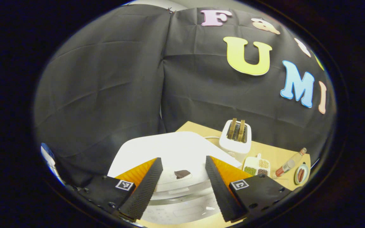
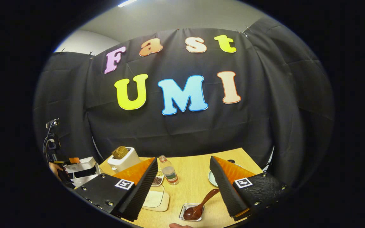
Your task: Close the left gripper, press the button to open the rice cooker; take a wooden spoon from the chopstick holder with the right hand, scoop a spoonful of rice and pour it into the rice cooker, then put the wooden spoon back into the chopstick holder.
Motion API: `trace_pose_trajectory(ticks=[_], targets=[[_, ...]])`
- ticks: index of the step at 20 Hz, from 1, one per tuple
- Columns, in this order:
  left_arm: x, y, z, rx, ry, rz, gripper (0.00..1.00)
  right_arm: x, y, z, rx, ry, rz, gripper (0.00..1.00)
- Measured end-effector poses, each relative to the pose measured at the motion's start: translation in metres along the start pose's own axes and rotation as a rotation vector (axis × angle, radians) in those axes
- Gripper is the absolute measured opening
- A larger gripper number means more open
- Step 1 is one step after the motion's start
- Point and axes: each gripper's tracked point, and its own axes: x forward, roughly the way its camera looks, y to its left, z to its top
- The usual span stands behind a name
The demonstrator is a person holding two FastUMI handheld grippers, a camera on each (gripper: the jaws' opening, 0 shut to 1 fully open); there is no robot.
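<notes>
Left gripper view: left hand-held gripper (image 1: pixel 182 186) sitting at bottom centre, fingers wide apart, nothing between them, black ribbed pads (image 1: pixel 143 190) with orange backs. Directly beyond and below the fingers, the white rice cooker (image 1: pixel 176 152) is filling the lower middle of the frame, smooth rounded lid down, a small dark button (image 1: pixel 182 174) showing on its front between the fingers. Further back, right of centre, a white toaster (image 1: pixel 235 141) is standing on the light wooden surface (image 1: pixel 276 155) with two brown slices sticking up from its slots. Lower right of it, a white divided dish (image 1: pixel 256 166) is holding separate grains: green, tan, dark. Beside that a bottle (image 1: pixel 288 164) is lying tilted, then a small plate (image 1: pixel 301 174) with reddish pieces near the right edge.

Right gripper view: right hand-held gripper (image 2: pixel 182 186) at bottom centre, fingers spread apart, holding nothing. Nearest, bottom centre, a small shiny square metal tray (image 2: pixel 185 212) is carrying the wooden spoon (image 2: pixel 200 205), dark brown, glossy, bowl in the tray, handle angling up right toward the right finger. Left of it a pale rounded board (image 2: pixel 155 200) is lying flat. Further up, a clear bottle (image 2: pixel 169 173) is standing upright, dish of grains (image 2: pixel 157 180) partly hidden behind the left finger. A pale plate (image 2: pixel 212 180) is peeking out by the right finger. Toaster (image 2: pixel 123 160) at mid left; rice cooker (image 2: pixel 81 172) at far left edge, apparently with lid raised, hard to tell.
</notes>
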Motion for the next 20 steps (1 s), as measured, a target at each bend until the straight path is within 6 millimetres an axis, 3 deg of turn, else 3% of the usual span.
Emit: trace_pose_trajectory(ticks=[20], targets=[[0.001,0.007,-0.024,0.063,0.114,-0.015,0.96,-0.004,0.005,-0.008,0.000,0.023,-0.019,0.99]])
